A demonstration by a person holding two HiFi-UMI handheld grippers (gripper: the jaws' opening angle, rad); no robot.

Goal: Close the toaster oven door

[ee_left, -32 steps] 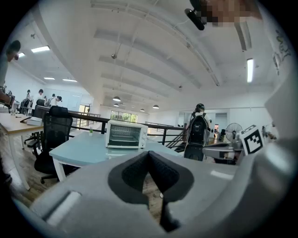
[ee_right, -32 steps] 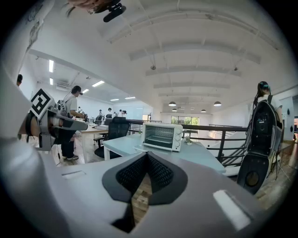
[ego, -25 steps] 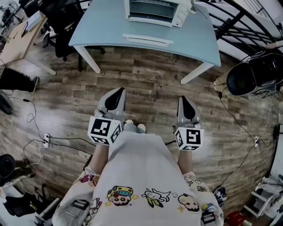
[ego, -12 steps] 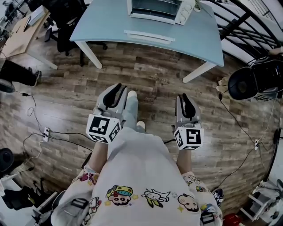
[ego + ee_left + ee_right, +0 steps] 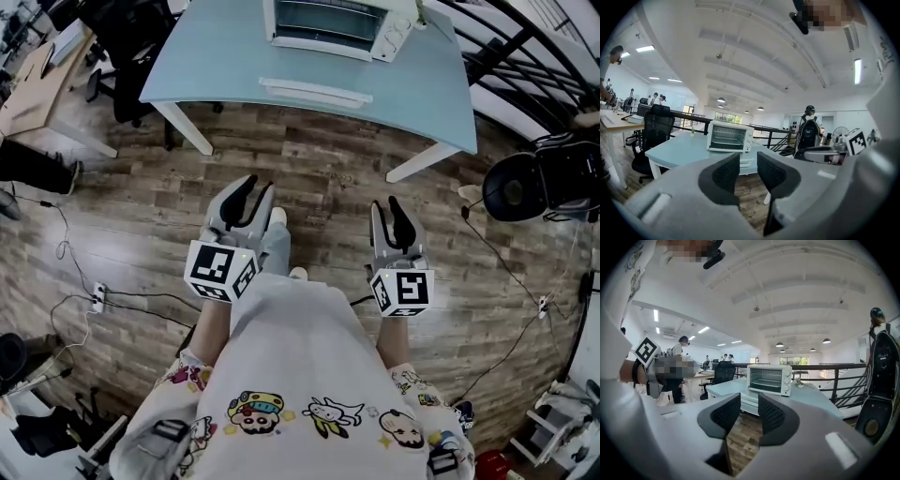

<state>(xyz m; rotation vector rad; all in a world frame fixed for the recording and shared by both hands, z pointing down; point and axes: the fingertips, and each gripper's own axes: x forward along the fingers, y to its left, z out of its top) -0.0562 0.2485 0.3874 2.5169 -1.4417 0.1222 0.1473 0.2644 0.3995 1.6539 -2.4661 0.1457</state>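
**Head view.**
- You are holding the left gripper (image 5: 251,192) at centre left. Its jaws have just been opening and are standing apart with nothing between them.
- You are holding the right gripper (image 5: 392,208) at centre right. Its jaws have also just been opening and are standing parted and empty.
- Both grippers are hanging over the wooden floor (image 5: 319,169), well apart from the light blue table (image 5: 211,66) in the upper half of the frame.
- The toaster oven (image 5: 333,21) is sitting at the top centre, on the table's far part.
- Its door (image 5: 314,90) is lying folded down toward you, open, with its white front edge near the table's near side.
- A black office chair (image 5: 131,42) is standing at the upper left.

**Left gripper view.**
- You are looking along the left gripper (image 5: 747,161). The two dark pads are showing a clear gap with only floor and table edge behind it.
- The toaster oven (image 5: 729,137) is sitting just above the jaws, left of centre, on the table (image 5: 677,150).
- A black chair (image 5: 655,131) is standing at the left.
- A person with a backpack (image 5: 807,130) is standing at the right.

**Right gripper view.**
- You are looking along the right gripper (image 5: 749,405), its pads spread and gripping nothing.
- The toaster oven (image 5: 769,379) is sitting just above the jaws at centre.
- The lowered door (image 5: 751,404) is showing in the gap between them, far off.
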